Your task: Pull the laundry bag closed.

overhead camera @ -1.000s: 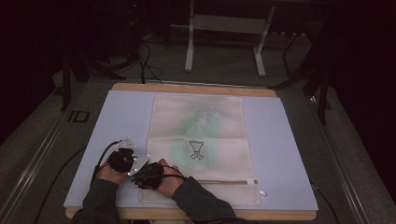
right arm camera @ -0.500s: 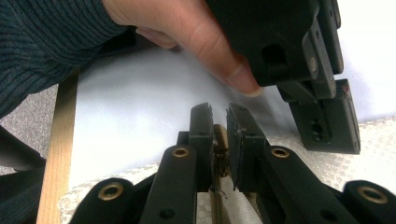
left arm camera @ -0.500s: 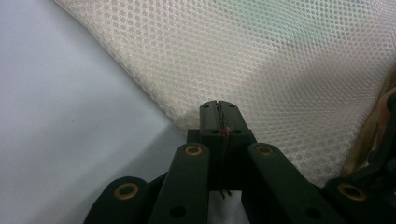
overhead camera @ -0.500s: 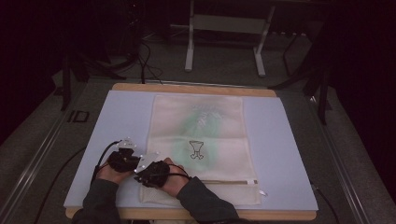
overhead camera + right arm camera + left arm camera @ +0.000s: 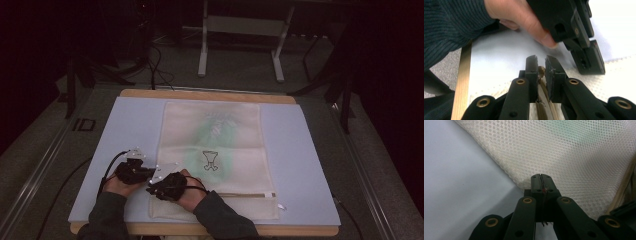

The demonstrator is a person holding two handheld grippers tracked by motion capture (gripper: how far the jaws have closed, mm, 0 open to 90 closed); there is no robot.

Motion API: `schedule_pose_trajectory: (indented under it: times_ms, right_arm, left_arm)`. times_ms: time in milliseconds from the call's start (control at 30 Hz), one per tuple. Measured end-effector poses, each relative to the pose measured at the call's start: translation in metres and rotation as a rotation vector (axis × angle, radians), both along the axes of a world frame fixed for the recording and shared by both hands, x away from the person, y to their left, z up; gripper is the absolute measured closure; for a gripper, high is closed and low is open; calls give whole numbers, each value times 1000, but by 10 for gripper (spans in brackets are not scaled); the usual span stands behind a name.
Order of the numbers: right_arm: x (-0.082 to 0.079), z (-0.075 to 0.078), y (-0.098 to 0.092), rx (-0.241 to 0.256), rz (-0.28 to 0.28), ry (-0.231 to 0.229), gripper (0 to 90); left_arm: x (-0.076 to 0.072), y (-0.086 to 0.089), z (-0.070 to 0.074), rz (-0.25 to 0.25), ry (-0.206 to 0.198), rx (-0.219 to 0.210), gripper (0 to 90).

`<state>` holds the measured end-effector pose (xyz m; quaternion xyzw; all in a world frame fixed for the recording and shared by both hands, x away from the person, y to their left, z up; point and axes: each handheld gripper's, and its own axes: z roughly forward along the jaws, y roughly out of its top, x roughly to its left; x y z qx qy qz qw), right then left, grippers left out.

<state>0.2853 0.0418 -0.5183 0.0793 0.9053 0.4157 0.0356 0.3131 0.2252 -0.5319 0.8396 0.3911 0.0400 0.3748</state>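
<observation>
A cream mesh bag (image 5: pixel 220 135) with a green patch and a small printed figure lies flat on the pale blue mat (image 5: pixel 300 165). A tan zipper (image 5: pixel 245 195) runs across its near end. My left gripper (image 5: pixel 151 173) sits at the bag's left edge; in the left gripper view its jaws (image 5: pixel 541 178) are shut on the mesh bag (image 5: pixel 574 157) right at that edge. Close beside it, my right gripper (image 5: pixel 156 189) points left, shut (image 5: pixel 541 62) on the tan zipper pull (image 5: pixel 541 71). The left hand (image 5: pixel 524 17) and its gripper lie just beyond.
The mat covers a wooden table (image 5: pixel 210 94), whose near edge (image 5: pixel 464 82) lies close to my right gripper. Bare mat spreads left and right of the bag. Cables trail off the left side, and a metal stand (image 5: pixel 240 30) is on the dark floor behind.
My right hand and gripper have shifted slightly to the right along the bag's near end. The left gripper has stayed at the bag's left edge.
</observation>
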Motion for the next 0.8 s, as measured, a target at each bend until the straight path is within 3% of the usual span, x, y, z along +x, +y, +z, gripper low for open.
schedule_pose_trajectory:
  times_ms: [233,500,800]
  right_arm:
    - [0,-2,-11,-11,4,13,814]
    - [1,-10,-11,-82,26,16,808]
    - [11,-10,-5,-120,31,101,793]
  left_arm:
    - [0,0,0,0,0,-2,895]
    - [0,0,0,-1,0,0,894]
    - [-1,-2,1,-13,3,4,891]
